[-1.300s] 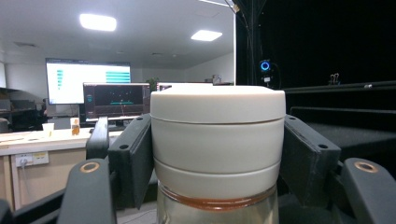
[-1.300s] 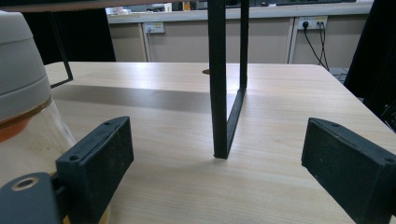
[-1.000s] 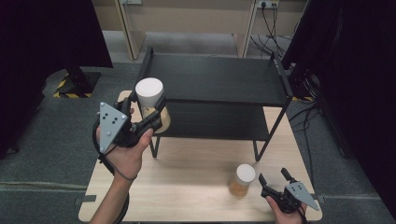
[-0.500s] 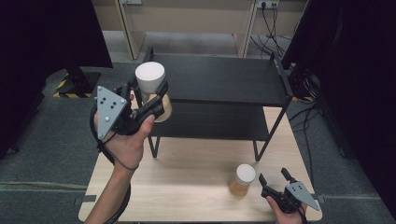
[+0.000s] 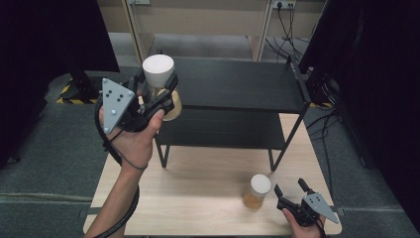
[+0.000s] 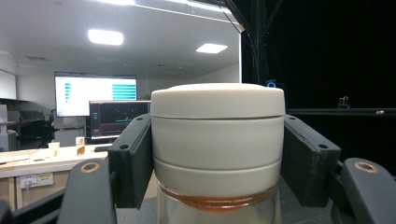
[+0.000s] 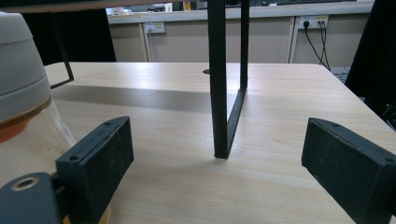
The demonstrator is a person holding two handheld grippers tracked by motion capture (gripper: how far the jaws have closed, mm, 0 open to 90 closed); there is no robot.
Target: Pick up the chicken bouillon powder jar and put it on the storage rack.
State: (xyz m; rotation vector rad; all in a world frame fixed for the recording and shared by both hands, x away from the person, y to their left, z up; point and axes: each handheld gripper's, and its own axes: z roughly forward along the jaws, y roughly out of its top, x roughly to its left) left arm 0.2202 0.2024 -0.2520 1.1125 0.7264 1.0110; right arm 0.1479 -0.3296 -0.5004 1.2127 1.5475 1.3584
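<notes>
My left gripper [image 5: 161,94] is shut on a white-lidded jar [image 5: 158,72] with amber contents, held in the air by the left front corner of the black shelf [image 5: 237,84]. In the left gripper view the jaws press on the lid [image 6: 217,135] from both sides. A second white-lidded jar [image 5: 257,191] stands on the wooden table [image 5: 198,178] at the front right. My right gripper [image 5: 291,191] rests open just right of it; in the right gripper view that jar [image 7: 23,107] sits left of the left pad, outside the jaws.
The two-level black shelf spans the back half of the table, and one of its legs [image 7: 224,93] stands straight ahead of the right gripper. Grey carpet surrounds the table. Cables [image 5: 297,20] trail on the floor behind.
My left hand has lifted the held jar upward and slightly right, from below the shelf's top level to beside it. The right gripper and the second jar have stayed put.
</notes>
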